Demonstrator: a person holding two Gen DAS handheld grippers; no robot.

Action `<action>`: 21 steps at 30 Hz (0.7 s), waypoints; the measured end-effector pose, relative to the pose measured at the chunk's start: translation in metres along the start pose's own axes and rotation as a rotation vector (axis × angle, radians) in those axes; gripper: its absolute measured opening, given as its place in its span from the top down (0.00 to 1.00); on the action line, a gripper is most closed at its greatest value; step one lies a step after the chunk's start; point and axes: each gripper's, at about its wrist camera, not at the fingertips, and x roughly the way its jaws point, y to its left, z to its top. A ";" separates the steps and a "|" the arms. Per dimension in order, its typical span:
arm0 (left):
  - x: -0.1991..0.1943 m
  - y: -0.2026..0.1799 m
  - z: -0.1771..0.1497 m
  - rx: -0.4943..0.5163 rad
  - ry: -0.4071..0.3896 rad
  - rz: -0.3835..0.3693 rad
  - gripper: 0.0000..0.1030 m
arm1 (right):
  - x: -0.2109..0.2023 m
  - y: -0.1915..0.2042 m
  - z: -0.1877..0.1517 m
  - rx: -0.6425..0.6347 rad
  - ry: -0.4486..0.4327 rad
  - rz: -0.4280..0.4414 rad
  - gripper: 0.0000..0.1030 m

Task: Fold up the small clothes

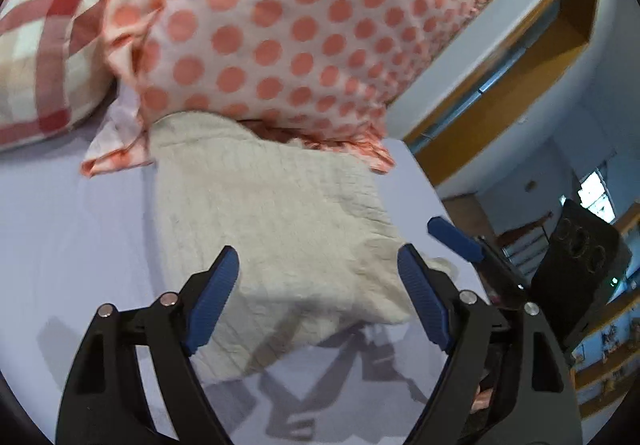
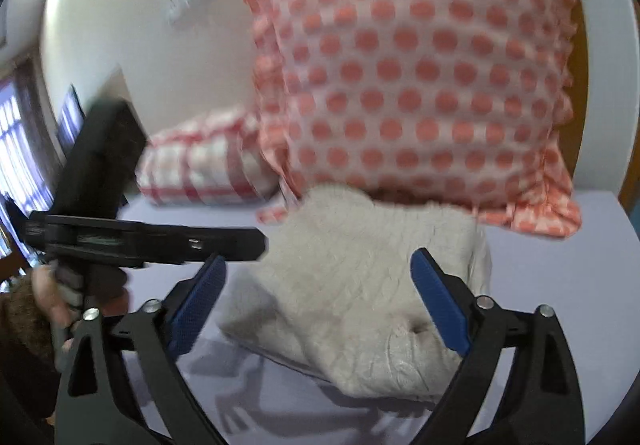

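From the left wrist view, the left gripper [image 1: 318, 277] sits nearest, its two blue-padded fingers [image 1: 212, 305] spread wide with nothing pinched between them. Below and beyond the pads lies the cream garment [image 1: 272, 213], a quilted-looking folded piece resting flat on the pale lilac bed sheet [image 1: 60, 225]. The pads hang over its near edge; whether they touch the cloth cannot be told. Behind the garment a polka-dot pillow [image 1: 288, 29] leans upright, its lower frill touching the garment's far edge, and a red checked pillow [image 1: 44, 57] lies to the left of it. At the right edge the right gripper [image 1: 456, 237] shows one blue finger tip just beside the garment's right corner.

From the right wrist view, the right gripper [image 2: 318, 277] is nearest, its jaws likewise wide apart and empty. The cream garment [image 2: 360, 285] lies beneath and ahead of them on the sheet [image 2: 560, 285], bunched thicker at its near right corner. To the left, the left gripper [image 2: 160, 241] is seen side-on, held by a hand [image 2: 52, 297] with a dark sleeve. The dotted pillow [image 2: 420, 77] and the checked pillow [image 2: 200, 161] stand behind.
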 end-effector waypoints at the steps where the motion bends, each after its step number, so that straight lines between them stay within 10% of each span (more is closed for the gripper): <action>1: 0.010 0.005 -0.006 -0.006 0.027 0.000 0.20 | 0.012 -0.010 -0.006 0.028 0.045 -0.020 0.07; 7: 0.028 -0.007 -0.040 0.169 0.030 0.033 0.22 | 0.045 -0.064 -0.050 0.131 0.261 -0.153 0.11; 14: -0.002 -0.010 -0.030 0.159 -0.071 -0.041 0.19 | 0.027 -0.046 -0.003 0.042 0.086 -0.295 0.11; 18: 0.044 -0.011 -0.038 0.206 0.044 0.092 0.20 | 0.088 -0.059 -0.007 0.028 0.293 -0.392 0.08; 21: 0.034 -0.028 -0.046 0.313 0.027 0.123 0.19 | 0.086 -0.087 -0.016 0.171 0.308 -0.281 0.07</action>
